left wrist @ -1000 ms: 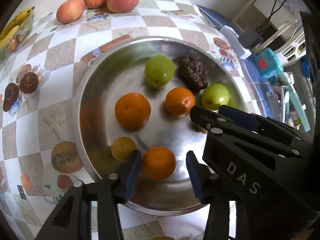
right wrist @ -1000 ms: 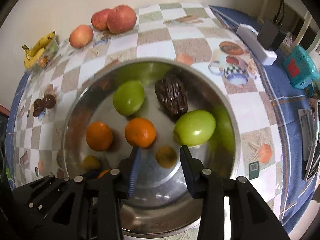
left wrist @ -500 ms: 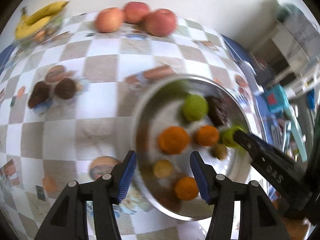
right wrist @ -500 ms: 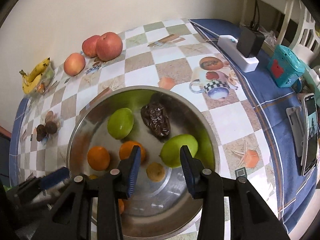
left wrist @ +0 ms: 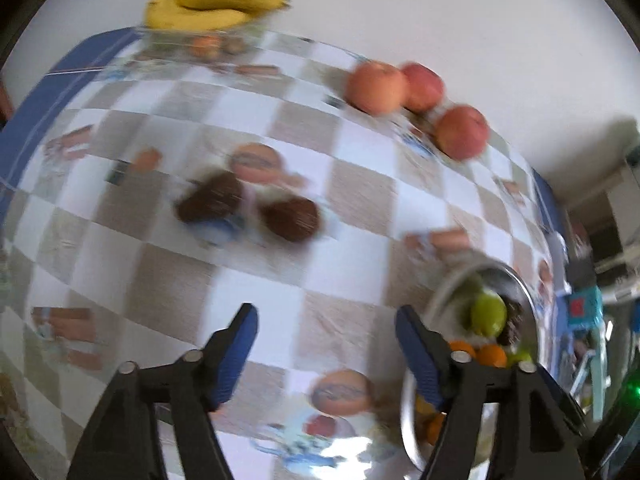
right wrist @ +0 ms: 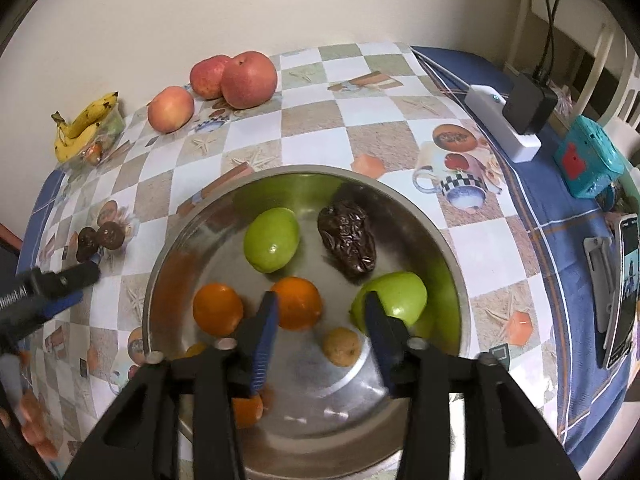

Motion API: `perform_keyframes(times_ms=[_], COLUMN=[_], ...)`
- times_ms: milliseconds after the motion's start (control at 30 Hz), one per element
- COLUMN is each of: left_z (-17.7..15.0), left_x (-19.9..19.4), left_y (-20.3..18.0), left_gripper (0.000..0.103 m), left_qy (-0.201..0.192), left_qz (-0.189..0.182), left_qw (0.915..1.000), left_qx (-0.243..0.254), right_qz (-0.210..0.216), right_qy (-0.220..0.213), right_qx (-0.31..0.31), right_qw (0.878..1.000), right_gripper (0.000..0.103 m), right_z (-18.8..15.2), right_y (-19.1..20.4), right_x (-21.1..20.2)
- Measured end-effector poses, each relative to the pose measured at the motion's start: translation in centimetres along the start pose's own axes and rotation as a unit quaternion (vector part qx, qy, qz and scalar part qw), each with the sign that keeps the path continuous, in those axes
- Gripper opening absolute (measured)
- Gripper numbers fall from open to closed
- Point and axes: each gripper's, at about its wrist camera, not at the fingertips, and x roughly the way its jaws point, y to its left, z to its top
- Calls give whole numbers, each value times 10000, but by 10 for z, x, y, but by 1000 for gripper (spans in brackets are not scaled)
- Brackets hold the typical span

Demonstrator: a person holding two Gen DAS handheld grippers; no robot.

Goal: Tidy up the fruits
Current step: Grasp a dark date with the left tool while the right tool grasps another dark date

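A steel bowl [right wrist: 448, 248] holds two green apples [right wrist: 272, 245], several oranges [right wrist: 297, 302], a dark wrinkled fruit [right wrist: 347, 241] and a small yellow-brown fruit [right wrist: 341, 346]. My right gripper [right wrist: 318, 320] is open and empty above the bowl's near side. My left gripper [left wrist: 326, 334] is open and empty over the checked tablecloth, left of the bowl [left wrist: 520, 284]. Two dark brown fruits [left wrist: 248, 204] lie ahead of it; they also show in the right wrist view [right wrist: 100, 240]. Three red apples [right wrist: 224, 80] and bananas [right wrist: 86, 124] lie by the wall.
A white power strip with a black adapter [right wrist: 516, 116], a teal device [right wrist: 588, 160] and a phone [right wrist: 624, 288] lie on the blue cloth at the right. The bananas [left wrist: 212, 4] rest on a clear container at the table's far left corner.
My left gripper has swung left out of the bowl and now faces the two dark fruits on the cloth. My right gripper has drawn back and up from the bowl.
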Motion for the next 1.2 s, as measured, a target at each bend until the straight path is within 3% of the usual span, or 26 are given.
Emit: perform_keyframes(times_ms=[33, 133, 300, 533, 767, 933, 1067, 1200], left_z=[3, 10, 19, 32, 48, 58, 62, 66], left_x=[-1, -2, 0, -2, -9, -4, 2, 14], left_y=[7, 27, 52, 68, 78, 91, 94, 96], left_gripper=[89, 101, 103, 103, 103, 103, 102, 97], left_qy=[-70, -231, -335, -515, -860, -756, -692, -572], left_qz=[114, 330, 626, 745, 172, -214, -223, -269], left_qw=[9999, 9986, 9964, 9954, 9955, 9954, 9958, 9966], left_qx=[-88, -332, -467, -313, -356, -555, -548, -535], right_qz=[-3, -25, -113, -90, 0, 118, 319, 582], right_qy=[-21, -22, -77, -179, -352, -471, -576, -374], right_qx=[7, -60, -262, -389, -597, -844, -1055, -1367], right_qw=[10000, 10000, 9996, 9990, 9976, 9952, 9922, 9882], right_gripper=[77, 79, 93, 95, 95, 95, 94, 94], right_z=[0, 0, -2, 4, 18, 27, 36, 38], right_y=[1, 6, 19, 40, 72, 103, 134, 168], right_x=[0, 4, 9, 10, 8, 7, 8, 26])
